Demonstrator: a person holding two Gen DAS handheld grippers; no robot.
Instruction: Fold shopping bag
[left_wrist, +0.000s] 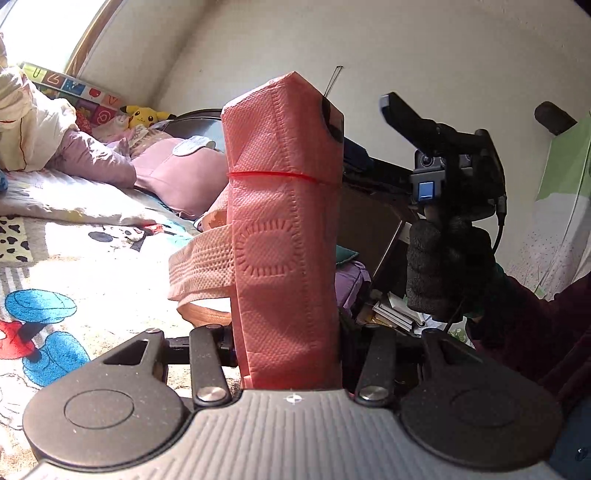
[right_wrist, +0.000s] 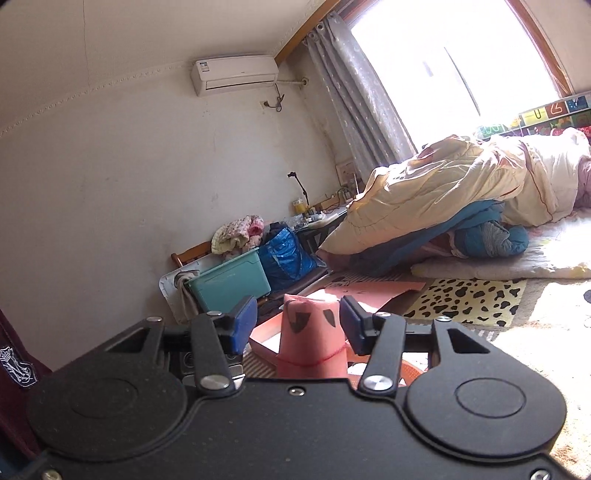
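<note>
Bag (left_wrist: 284, 221), pink embossed fabric rolled into an upright bundle, red band around it, clamped in left gripper (left_wrist: 286, 354). Right-wrist view alone shows right gripper (right_wrist: 298, 325): blue pads parted, flanking bundle top, not touching.

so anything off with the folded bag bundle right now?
Mostly tidy: the pink bag is folded into an upright bundle in the left gripper, with a red band around it. One oddity: a handle loop sticks out loose at the bundle's left side, below the band. The right gripper stands open around the top.
</note>
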